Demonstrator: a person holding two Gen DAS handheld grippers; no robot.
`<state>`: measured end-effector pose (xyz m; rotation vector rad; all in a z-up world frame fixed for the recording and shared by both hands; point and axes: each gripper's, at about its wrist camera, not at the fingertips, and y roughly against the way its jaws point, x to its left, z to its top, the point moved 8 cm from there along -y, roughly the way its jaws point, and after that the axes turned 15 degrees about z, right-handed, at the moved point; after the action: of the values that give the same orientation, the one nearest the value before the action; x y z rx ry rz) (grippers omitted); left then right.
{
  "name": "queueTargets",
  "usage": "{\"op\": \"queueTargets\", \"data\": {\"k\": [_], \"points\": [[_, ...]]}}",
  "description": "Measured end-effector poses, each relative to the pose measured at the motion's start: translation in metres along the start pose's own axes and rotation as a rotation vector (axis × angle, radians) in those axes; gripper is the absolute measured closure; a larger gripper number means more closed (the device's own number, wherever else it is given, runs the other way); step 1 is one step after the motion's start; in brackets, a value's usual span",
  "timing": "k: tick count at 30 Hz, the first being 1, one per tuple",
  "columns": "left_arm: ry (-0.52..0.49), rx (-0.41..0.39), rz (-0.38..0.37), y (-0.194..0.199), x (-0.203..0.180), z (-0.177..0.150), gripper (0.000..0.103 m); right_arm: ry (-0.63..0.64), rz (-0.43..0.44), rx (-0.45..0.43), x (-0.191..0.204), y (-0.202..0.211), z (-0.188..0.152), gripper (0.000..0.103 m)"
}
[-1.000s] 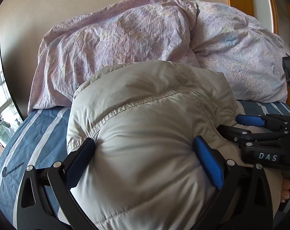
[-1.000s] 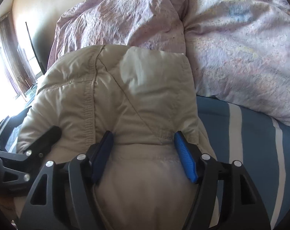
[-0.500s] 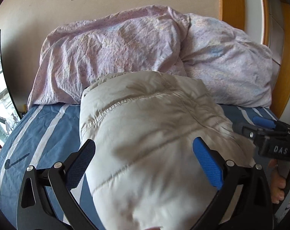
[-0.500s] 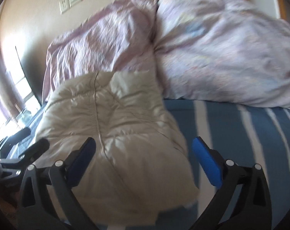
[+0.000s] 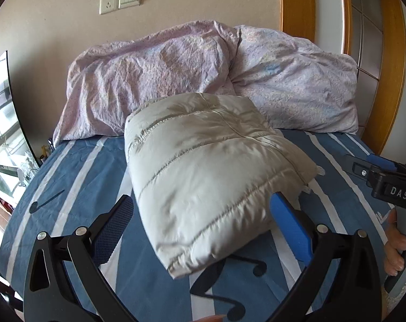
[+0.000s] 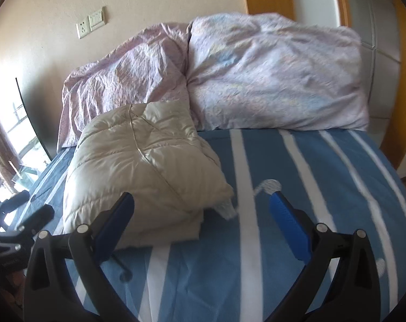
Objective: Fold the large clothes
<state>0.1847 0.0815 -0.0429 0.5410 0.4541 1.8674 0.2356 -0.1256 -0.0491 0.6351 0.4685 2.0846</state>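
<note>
A beige quilted down jacket (image 5: 203,171) lies folded into a thick bundle on the blue striped bed sheet (image 5: 76,177), its far end against the pillows. My left gripper (image 5: 200,212) stands open just short of the bundle's near end, its blue pads apart from the fabric. In the right wrist view the same jacket (image 6: 144,166) lies to the left, and my right gripper (image 6: 201,212) is open wide over the sheet (image 6: 323,187), holding nothing. The right gripper also shows at the right edge of the left wrist view, a hand (image 5: 395,249) on its handle.
Two crumpled lilac pillows (image 5: 154,80) (image 5: 297,86) lean on the wall at the head of the bed. A socket and switch plate (image 5: 119,0) sit above them. A wooden door frame (image 5: 391,67) stands at right, a window (image 5: 1,134) at left.
Both grippers have drawn back and up from the jacket. The right gripper let go of the fabric and opened wide. The folded jacket now lies free on the bed.
</note>
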Motion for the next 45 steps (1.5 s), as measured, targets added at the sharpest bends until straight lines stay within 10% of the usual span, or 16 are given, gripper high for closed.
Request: {"op": "queueTargets", "data": {"k": [45], "points": [[-0.037, -0.013, -0.006, 0.092, -0.007, -0.043, 0.001, 0.012, -0.09, -0.048, 0.03, 0.094, -0.067, 0.002]]}}
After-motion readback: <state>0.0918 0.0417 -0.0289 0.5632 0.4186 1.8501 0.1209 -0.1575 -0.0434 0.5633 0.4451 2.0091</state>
